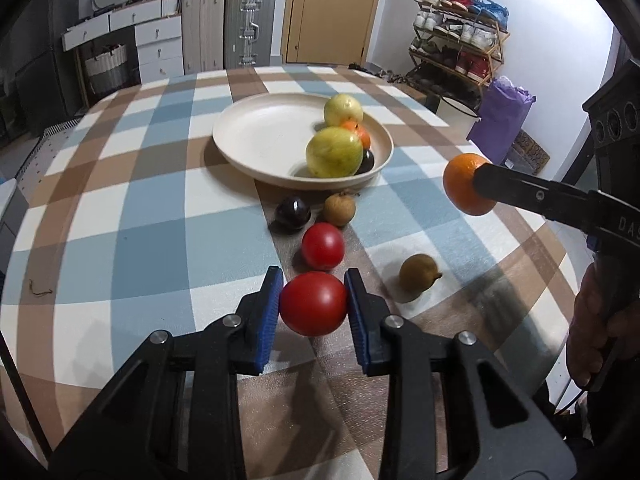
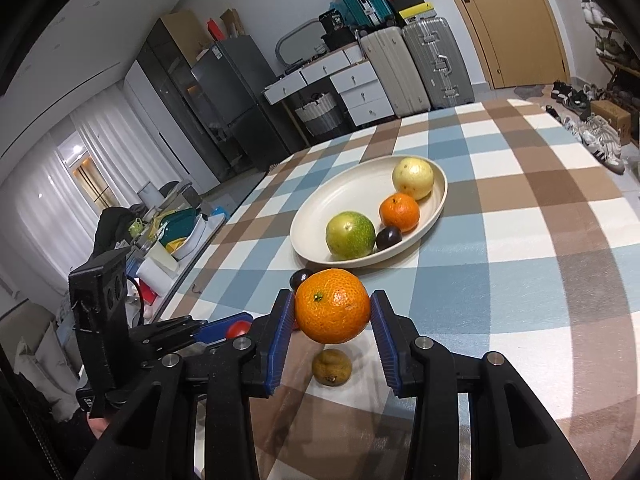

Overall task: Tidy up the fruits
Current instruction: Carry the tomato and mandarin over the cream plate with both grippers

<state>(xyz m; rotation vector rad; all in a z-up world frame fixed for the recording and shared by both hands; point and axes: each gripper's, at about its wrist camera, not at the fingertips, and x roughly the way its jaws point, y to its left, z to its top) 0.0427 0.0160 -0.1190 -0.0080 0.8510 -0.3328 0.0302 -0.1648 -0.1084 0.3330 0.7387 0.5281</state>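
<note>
My left gripper [image 1: 313, 304] is shut on a red tomato-like fruit [image 1: 313, 303] just above the checked tablecloth. My right gripper [image 2: 332, 312] is shut on an orange [image 2: 333, 305], held in the air; it also shows at the right of the left wrist view [image 1: 464, 188]. The cream plate [image 1: 256, 136] holds two yellow-green fruits [image 1: 334, 152], an orange [image 1: 358, 132] and a dark plum [image 1: 366, 162]. Loose on the cloth lie a second red fruit [image 1: 322, 246], a dark plum [image 1: 293, 210] and two brown fruits [image 1: 339, 209], [image 1: 418, 278].
The table [image 1: 140, 200] has a blue, brown and white checked cloth. Suitcases [image 1: 250, 26], drawers and a door stand beyond its far edge. A shoe rack [image 1: 460, 48] and a purple bag [image 1: 502, 120] stand at the right.
</note>
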